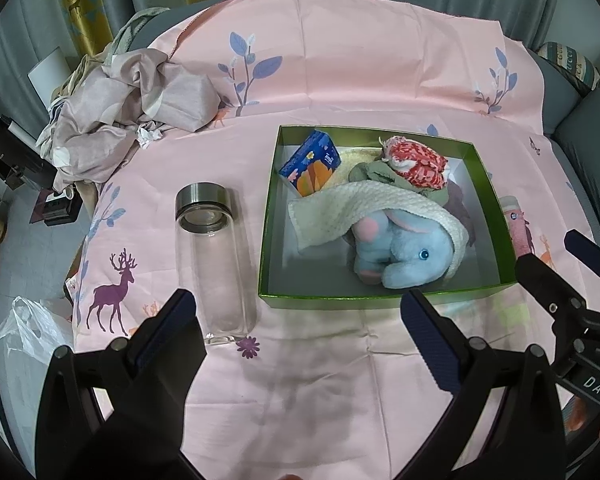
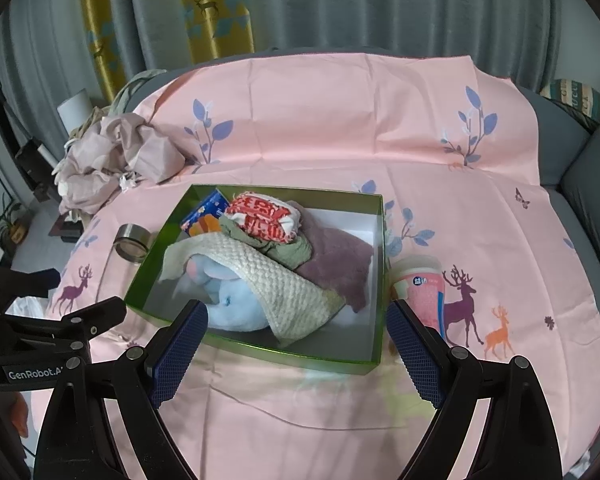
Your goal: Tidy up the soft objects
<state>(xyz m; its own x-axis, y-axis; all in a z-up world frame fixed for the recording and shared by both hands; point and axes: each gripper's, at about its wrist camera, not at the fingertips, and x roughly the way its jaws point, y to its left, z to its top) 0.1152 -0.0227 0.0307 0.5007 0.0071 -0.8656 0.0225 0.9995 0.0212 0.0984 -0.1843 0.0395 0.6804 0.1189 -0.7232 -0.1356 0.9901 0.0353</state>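
Observation:
A green box (image 1: 270, 216) (image 2: 256, 354) sits on the pink sheet and holds the soft things. Inside lie a blue plush elephant (image 1: 404, 254) (image 2: 236, 304) under a white knitted cloth (image 1: 364, 208) (image 2: 288, 288), a red-and-white patterned bundle (image 1: 416, 162) (image 2: 262, 218) on green cloth (image 2: 292, 250), a mauve towel (image 2: 336, 264), and a blue-orange tissue pack (image 1: 312, 164) (image 2: 206, 212). My left gripper (image 1: 300, 312) hangs open in front of the box. My right gripper (image 2: 296, 322) is open too, over the box's near edge, with nothing between its fingers.
A clear glass bottle (image 1: 216, 256) with a steel cap (image 2: 132, 242) lies left of the box. A pink cup (image 2: 420, 292) (image 1: 516, 224) lies at its right. Crumpled beige fabric (image 1: 136, 116) (image 2: 116, 156) is heaped at the back left. A plastic bag (image 1: 28, 328) hangs off the left edge.

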